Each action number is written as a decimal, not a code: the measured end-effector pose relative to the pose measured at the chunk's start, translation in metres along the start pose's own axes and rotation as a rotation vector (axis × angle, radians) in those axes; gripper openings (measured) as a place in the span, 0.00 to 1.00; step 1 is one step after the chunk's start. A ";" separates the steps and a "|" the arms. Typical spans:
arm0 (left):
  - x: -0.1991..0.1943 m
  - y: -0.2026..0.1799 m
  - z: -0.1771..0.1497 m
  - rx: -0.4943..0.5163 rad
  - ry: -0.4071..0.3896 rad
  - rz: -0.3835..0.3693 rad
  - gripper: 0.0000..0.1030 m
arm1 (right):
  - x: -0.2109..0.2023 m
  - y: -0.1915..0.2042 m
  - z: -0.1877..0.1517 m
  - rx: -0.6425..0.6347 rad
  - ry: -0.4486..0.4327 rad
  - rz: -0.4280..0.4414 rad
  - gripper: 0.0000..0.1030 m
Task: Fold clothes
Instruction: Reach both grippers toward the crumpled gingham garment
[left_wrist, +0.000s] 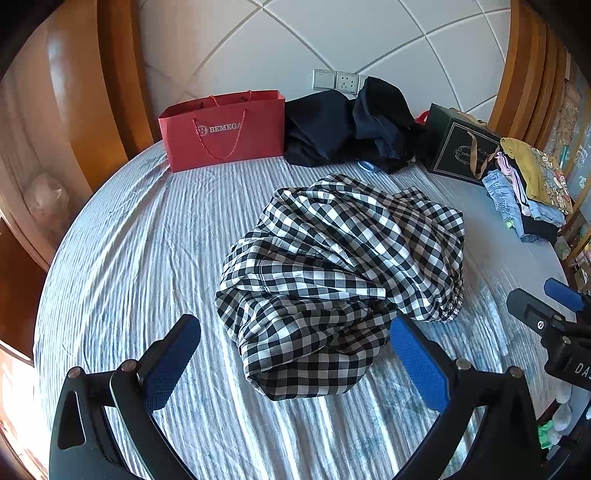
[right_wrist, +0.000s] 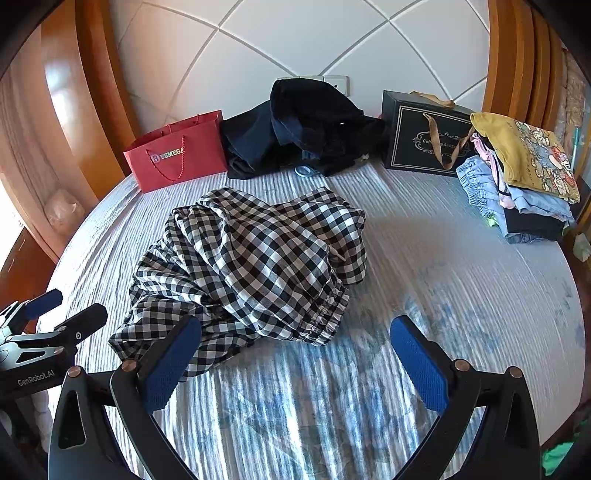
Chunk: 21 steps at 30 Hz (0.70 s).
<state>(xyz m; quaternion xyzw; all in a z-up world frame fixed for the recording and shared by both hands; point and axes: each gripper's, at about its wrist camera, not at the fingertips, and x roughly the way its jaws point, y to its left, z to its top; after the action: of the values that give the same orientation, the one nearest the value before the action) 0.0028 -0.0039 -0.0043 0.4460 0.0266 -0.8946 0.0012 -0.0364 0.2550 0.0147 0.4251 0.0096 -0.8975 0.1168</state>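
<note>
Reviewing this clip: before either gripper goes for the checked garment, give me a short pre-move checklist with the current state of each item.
1. Left gripper open and empty: ok.
2. Right gripper open and empty: ok.
3. Checked garment within view of both cameras: ok.
4. Garment spread flat for folding: not ok, it lies crumpled in a heap.
5. Elastic waistband exposed to grasp: ok, facing the right gripper.
6. Bare bedsheet around the garment to spread it: ok; folded stack and bags sit apart at the edges.
</note>
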 end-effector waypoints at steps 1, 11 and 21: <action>0.001 0.001 0.000 -0.002 0.003 0.000 1.00 | 0.001 0.000 0.000 0.000 0.002 0.000 1.00; 0.049 0.010 0.001 0.006 0.048 -0.018 1.00 | 0.023 -0.007 0.005 0.000 0.024 0.011 1.00; 0.157 0.018 -0.011 0.000 0.170 -0.050 1.00 | 0.098 -0.010 0.011 -0.032 0.129 0.027 1.00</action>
<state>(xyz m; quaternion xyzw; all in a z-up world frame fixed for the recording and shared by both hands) -0.0824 -0.0180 -0.1367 0.5194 0.0379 -0.8534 -0.0232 -0.1069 0.2438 -0.0543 0.4803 0.0258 -0.8663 0.1348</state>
